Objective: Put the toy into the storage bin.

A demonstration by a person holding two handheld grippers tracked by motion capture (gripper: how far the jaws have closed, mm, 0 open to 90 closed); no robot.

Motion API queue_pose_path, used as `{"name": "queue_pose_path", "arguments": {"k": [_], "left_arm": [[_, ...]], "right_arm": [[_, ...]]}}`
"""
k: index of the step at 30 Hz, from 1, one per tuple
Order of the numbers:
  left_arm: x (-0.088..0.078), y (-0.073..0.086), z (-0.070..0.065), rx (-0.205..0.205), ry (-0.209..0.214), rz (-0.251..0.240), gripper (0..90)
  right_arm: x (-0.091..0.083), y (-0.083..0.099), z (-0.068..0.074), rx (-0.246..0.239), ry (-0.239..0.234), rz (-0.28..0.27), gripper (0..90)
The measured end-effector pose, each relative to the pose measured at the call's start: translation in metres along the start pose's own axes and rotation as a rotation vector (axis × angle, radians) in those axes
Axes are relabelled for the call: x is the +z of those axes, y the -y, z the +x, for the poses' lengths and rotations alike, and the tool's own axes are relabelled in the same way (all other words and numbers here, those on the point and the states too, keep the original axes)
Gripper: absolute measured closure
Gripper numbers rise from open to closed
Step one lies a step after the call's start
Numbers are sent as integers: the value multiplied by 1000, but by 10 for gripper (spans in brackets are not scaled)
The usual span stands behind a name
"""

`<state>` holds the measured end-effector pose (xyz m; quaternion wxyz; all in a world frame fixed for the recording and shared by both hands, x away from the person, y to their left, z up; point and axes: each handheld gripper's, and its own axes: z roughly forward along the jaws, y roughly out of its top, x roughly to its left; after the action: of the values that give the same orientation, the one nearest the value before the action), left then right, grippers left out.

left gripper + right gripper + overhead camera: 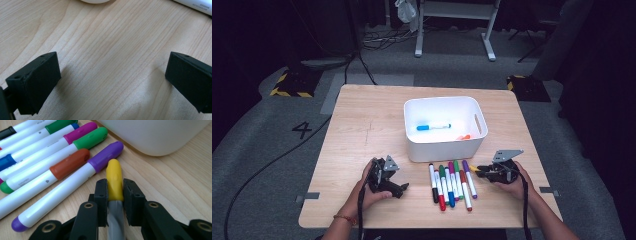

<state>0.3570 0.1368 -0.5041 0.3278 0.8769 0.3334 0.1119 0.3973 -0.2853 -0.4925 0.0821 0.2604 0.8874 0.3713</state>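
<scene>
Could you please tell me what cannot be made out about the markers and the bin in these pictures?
- Yellow marker: its body runs down between the right gripper pads, in the right gripper view; in the high view it is too small.
- Orange thing in the bin: half hidden by the near wall, high view.
- Print on the blue marker: too small, high view.
- White marker: cut off by the top edge, left gripper view.

I can read one sign: a large black numeral 4 [302,130] marked on the grey floor [272,150], left of the wooden table. The markers [37,176] carry small grey print on their white barrels, and so does one at the left gripper view's far right edge, but I cannot make it out.
</scene>
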Motion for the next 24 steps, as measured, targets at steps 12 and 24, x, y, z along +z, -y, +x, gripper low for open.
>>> {"name": "queue_pose_path", "arguments": {"k": [12, 24], "left_arm": [[0, 0, 0, 0, 1, 0, 0], [0, 0, 0, 0, 1, 0, 0]], "right_arm": [[8, -8, -2, -28, 28, 0, 749], [14, -16, -3, -33, 29, -12, 749]]}}
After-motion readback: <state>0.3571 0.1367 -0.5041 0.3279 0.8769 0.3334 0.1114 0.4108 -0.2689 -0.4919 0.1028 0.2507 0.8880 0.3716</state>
